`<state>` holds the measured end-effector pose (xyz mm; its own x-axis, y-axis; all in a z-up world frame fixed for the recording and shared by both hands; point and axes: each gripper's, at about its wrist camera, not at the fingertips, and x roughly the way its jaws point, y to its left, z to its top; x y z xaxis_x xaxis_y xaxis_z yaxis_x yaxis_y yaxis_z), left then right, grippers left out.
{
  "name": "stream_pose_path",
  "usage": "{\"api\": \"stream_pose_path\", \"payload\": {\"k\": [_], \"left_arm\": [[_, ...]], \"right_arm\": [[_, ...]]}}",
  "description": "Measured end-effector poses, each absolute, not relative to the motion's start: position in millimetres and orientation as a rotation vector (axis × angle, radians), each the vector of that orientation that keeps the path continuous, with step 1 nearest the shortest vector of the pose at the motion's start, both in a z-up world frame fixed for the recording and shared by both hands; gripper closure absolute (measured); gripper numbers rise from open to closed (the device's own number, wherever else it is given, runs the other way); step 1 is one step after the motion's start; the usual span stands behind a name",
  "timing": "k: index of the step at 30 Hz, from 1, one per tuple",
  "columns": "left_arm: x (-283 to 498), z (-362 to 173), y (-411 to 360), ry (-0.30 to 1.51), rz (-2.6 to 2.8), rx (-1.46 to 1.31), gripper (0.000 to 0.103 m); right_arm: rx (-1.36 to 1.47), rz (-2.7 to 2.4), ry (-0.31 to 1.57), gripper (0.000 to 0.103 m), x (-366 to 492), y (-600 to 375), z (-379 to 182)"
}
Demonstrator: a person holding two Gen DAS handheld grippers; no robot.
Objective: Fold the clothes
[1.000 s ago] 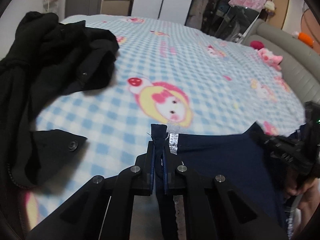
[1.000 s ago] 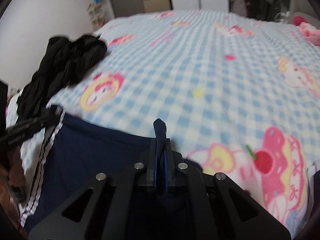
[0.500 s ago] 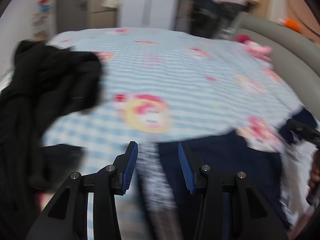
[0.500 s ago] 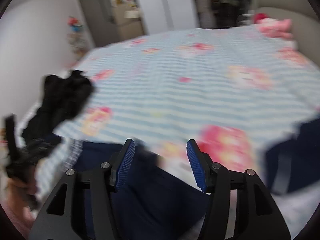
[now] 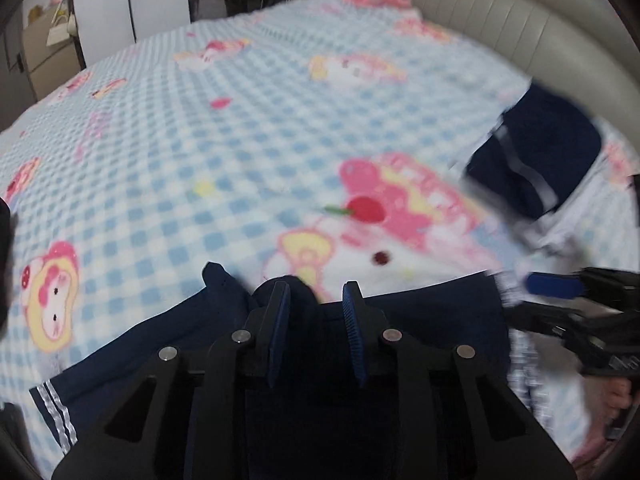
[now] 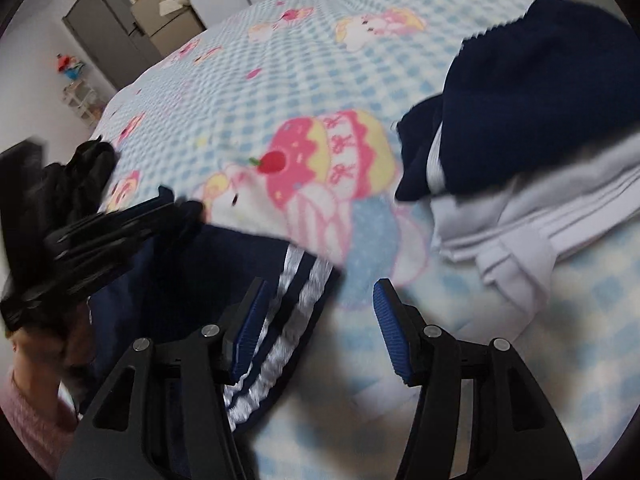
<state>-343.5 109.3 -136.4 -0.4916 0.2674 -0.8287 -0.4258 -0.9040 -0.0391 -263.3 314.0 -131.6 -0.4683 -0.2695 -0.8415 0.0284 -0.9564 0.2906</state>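
Observation:
A navy garment with white side stripes (image 5: 168, 344) lies flat at the near edge of the checked bed. My left gripper (image 5: 316, 300) is open just above the garment's far edge, with a small fold of navy cloth rising between its blue pads (image 5: 280, 320). In the right wrist view the same navy garment (image 6: 192, 280) shows its white-striped hem. My right gripper (image 6: 318, 300) stands open over that striped corner and the blanket. The right gripper also appears at the right edge of the left wrist view, blurred.
The blue-and-white checked blanket (image 5: 208, 152) with pink cartoon prints covers the bed. A folded pile of navy (image 6: 532, 92) and grey-white clothes (image 6: 540, 232) sits at the right. A black garment (image 6: 76, 188) lies at the left. A padded grey headboard (image 5: 520, 28) runs behind.
Both grippers held pinched navy cloth one second ago, then opened and let it drop. Both have since swung right, so the folded pile is now in view.

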Motion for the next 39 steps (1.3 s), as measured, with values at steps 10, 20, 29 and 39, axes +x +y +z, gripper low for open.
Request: {"api": "stream_pose_path", "payload": {"k": [10, 20, 29, 39], "left_arm": [[-349.4, -143.8, 86.1, 0.09, 2.431, -1.369, 0.096], [-382.3, -144.9, 85.0, -0.111, 2.393, -1.308, 0.09], [-360.2, -135.8, 83.3, -0.041, 2.459, -1.23, 0.064], [-369.5, -159.7, 110.2, 0.275, 2.452, -1.299, 0.089]], "right_arm": [[1.467, -2.446, -0.297, 0.094, -281.7, 283.8, -149.6], [1.373, -2.688, -0.328, 0.088, -268.6, 318.9, -129.3], [1.469, -2.77, -0.184, 0.062, -269.0, 324.0, -133.2], [1.558, -2.692, -0.182, 0.065, -273.6, 326.6, -147.6]]}}
